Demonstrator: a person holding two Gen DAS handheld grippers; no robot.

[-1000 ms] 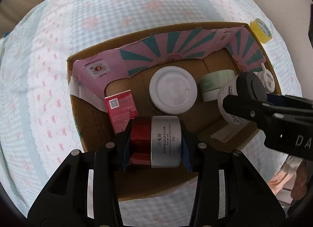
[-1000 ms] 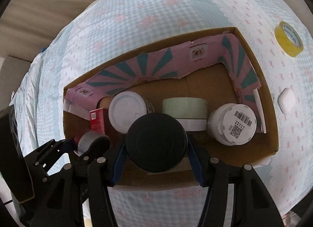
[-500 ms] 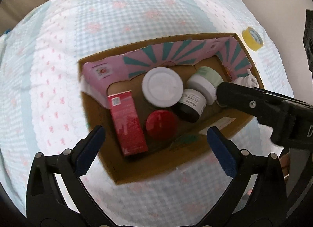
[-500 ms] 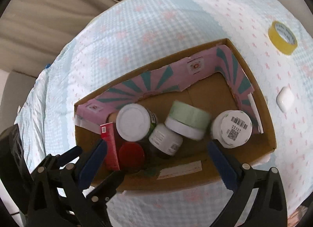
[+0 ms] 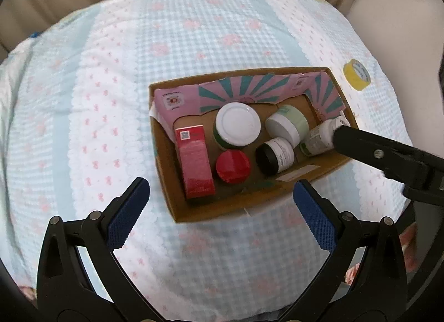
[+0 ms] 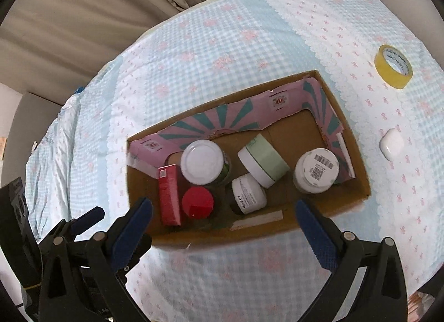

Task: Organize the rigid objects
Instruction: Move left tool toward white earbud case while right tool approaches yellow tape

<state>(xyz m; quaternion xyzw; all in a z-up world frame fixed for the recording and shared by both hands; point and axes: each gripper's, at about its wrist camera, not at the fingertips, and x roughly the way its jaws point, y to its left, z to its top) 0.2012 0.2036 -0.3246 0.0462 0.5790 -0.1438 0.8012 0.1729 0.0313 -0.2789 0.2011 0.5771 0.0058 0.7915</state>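
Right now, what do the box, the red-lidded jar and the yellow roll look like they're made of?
Box: corrugated cardboard, matte brown, with raw cut edges and a printed pink paper liner.
Red-lidded jar: the lid looks like glossy plastic, given its soft sheen; the body is hidden.
Yellow roll: probably plastic adhesive tape wound on a printed paper core.

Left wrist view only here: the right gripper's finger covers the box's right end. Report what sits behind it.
Observer: A white jar with a barcode on its upturned face, near the cardboard box's right wall.
Operator: Confirm the right gripper is empty.
Observer: The right gripper is open, fingers wide apart, nothing between them.
Operator: List anything outside the box that I can't make out.
Observer: A small white case lies on the cloth beside the box's right wall.
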